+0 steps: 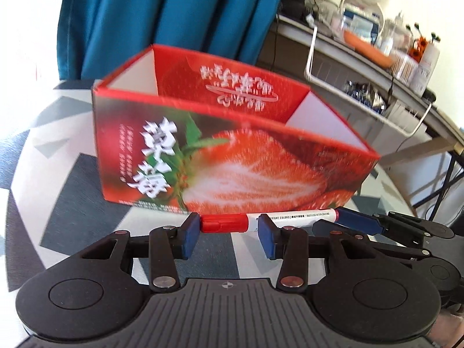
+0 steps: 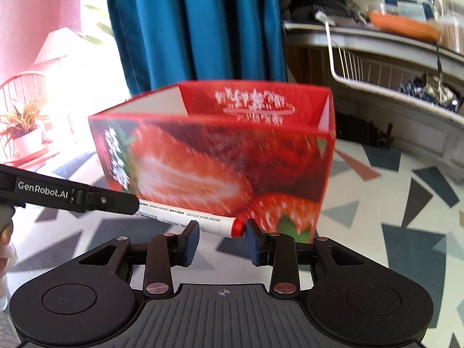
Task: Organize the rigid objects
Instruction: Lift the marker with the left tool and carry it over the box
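Marker (image 1: pixel 268 222): lying crosswise before the strawberry box (image 1: pixel 232 156), red cap leftward.
Left gripper (image 1: pixel 229 236): jaws spread, straddling the cap end.
Right gripper (image 2: pixel 221 239): pinching the opposite end.
Box: sitting just beyond, opening upward.

Big teal curtain (image 2: pixel 197 26) hangs at the back, with really bright daylight blowing out the window area to its left, where there's a potted plant (image 2: pixel 21 133) and the back of a wooden chair (image 2: pixel 24 82). The tabletop (image 2: pixel 400 226) has a white cloth with grey, dark blue and reddish triangles all over it. Off to the right there's a long cluttered shelf (image 2: pixel 377 37) with a white wire basket (image 2: pixel 374 69) hanging under it, plus jars and bottles (image 1: pixel 406 55) lined up on top.
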Action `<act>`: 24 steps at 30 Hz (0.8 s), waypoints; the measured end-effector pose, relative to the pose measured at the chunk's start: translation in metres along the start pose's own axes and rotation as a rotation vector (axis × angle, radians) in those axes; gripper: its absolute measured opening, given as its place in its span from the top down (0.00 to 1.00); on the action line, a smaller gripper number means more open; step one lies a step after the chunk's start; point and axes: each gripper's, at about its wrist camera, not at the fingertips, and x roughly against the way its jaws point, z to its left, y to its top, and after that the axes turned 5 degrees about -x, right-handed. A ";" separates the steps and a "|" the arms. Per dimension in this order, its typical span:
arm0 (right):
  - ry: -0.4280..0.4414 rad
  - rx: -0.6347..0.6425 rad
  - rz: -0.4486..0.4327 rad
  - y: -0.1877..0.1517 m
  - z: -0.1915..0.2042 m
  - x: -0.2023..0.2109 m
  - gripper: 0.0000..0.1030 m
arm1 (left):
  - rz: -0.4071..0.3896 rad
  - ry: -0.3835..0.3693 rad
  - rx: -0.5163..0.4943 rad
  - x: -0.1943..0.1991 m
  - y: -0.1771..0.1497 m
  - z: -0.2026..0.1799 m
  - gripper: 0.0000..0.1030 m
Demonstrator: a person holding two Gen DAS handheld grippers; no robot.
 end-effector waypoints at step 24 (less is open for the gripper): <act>0.009 0.010 -0.077 0.111 0.006 -0.025 0.67 | -0.085 -0.028 0.003 0.003 0.111 0.016 0.55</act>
